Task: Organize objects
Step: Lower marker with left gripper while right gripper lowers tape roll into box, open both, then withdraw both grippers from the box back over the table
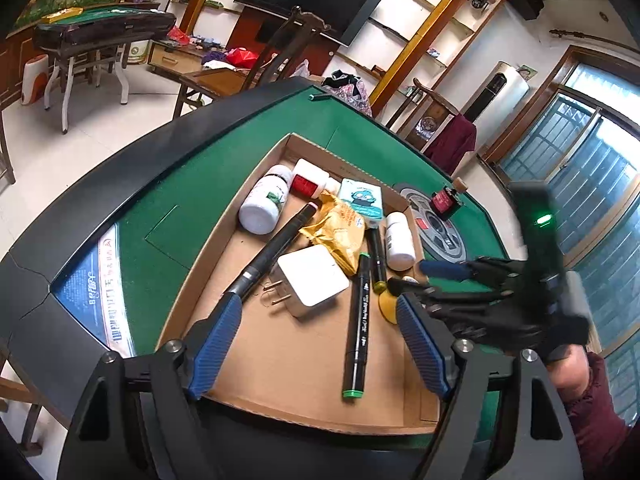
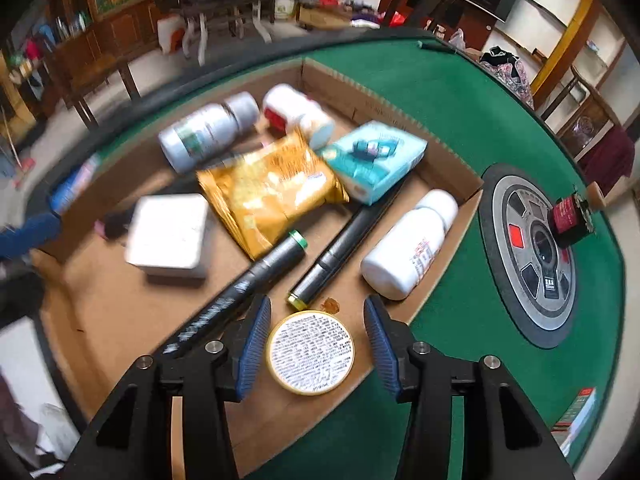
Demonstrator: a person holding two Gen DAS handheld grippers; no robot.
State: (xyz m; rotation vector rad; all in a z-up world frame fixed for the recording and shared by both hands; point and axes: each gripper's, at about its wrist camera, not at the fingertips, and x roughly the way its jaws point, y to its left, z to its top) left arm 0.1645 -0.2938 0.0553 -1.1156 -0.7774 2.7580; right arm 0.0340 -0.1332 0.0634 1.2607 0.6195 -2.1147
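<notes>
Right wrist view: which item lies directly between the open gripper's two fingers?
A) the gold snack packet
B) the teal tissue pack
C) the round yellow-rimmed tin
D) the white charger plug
C: the round yellow-rimmed tin sits in the cardboard tray between the fingers of the right gripper, not yet clamped.

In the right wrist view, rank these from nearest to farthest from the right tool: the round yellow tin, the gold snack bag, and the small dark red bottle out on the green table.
1. Round yellow tin: between the right tool's open fingers, in the cardboard tray.
2. Gold snack bag: mid-tray, ahead and slightly left.
3. Small dark red bottle: outside the tray, far right.
</notes>
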